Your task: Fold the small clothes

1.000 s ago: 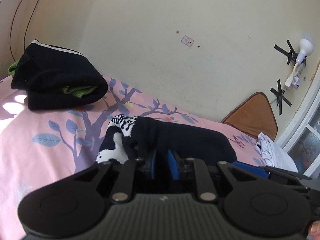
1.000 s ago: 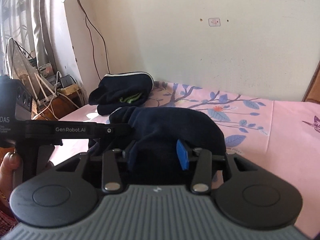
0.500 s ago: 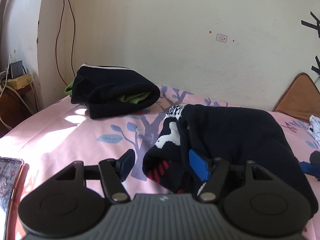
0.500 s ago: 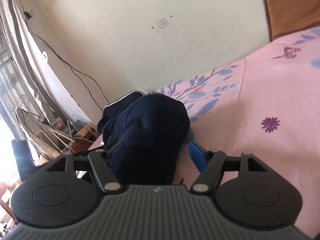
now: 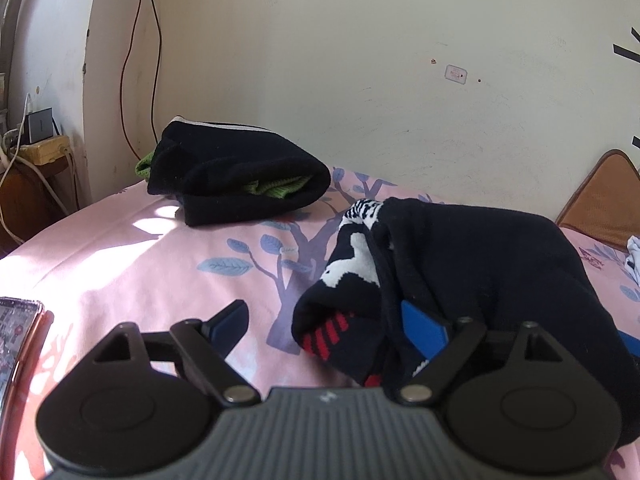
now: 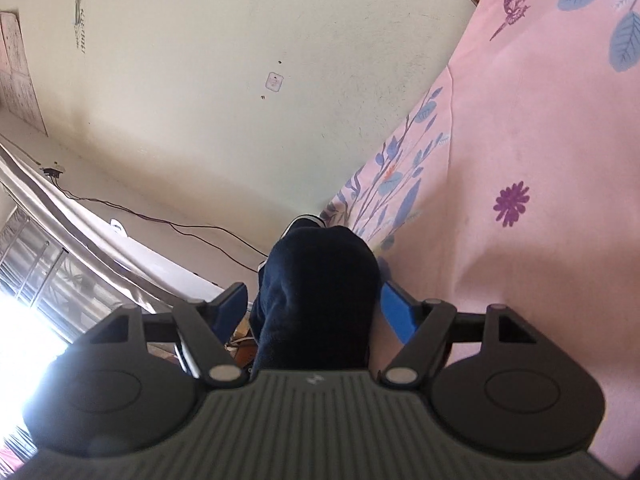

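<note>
A dark navy garment with a white and red pattern (image 5: 460, 264) lies folded over on the pink floral bedsheet (image 5: 160, 264). My left gripper (image 5: 328, 324) is open, its right finger against the garment's near edge, its left finger over bare sheet. In the right wrist view, which is rolled sideways, the same dark garment (image 6: 316, 292) sits between the fingers of my right gripper (image 6: 316, 312), whose jaws stand wide apart around it without pinching.
A folded black garment with green inside (image 5: 236, 176) lies at the back left near the wall. A phone (image 5: 16, 328) lies at the bed's left edge. A brown cushion (image 5: 600, 196) and white cloth (image 5: 634, 252) are at the right. Cables and a side table (image 5: 36, 156) stand left.
My left gripper opened and let go of the garment, then drew back slightly. My right gripper rolled sideways and stays open around the garment.
</note>
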A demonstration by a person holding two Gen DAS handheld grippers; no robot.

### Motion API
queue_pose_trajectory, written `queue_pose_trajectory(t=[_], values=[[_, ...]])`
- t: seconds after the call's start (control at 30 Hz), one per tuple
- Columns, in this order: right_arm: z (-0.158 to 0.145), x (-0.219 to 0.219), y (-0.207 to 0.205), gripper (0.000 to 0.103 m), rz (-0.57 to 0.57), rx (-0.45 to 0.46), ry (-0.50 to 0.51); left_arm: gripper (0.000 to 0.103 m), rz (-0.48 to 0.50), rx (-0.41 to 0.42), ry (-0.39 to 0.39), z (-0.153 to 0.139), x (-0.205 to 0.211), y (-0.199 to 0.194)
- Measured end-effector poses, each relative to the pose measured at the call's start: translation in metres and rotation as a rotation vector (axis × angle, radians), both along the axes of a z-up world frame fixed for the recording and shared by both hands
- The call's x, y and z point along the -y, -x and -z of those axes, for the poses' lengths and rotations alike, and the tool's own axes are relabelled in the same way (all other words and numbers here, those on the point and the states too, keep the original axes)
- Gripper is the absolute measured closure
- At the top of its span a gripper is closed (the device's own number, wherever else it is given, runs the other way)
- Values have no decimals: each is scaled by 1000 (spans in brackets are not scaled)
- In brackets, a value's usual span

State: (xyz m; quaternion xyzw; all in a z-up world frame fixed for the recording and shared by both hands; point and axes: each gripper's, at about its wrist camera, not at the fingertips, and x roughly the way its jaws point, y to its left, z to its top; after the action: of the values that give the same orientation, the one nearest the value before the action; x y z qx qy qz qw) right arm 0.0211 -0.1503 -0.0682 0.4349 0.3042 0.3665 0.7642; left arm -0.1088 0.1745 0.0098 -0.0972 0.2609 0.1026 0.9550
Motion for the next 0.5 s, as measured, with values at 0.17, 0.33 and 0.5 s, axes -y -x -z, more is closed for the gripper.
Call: queue_pose_trajectory(t=[0.17,0.33,0.5], values=[[-7,-13,5,25,1,41,114,18,-1,8,-7,0,1,1],[-21,-34,17,19,-18,152,270,18,-4,14,-19,0,3,2],[-26,-46,33,18,-44,264,397,18,-9,20,-46,-1,7,5]])
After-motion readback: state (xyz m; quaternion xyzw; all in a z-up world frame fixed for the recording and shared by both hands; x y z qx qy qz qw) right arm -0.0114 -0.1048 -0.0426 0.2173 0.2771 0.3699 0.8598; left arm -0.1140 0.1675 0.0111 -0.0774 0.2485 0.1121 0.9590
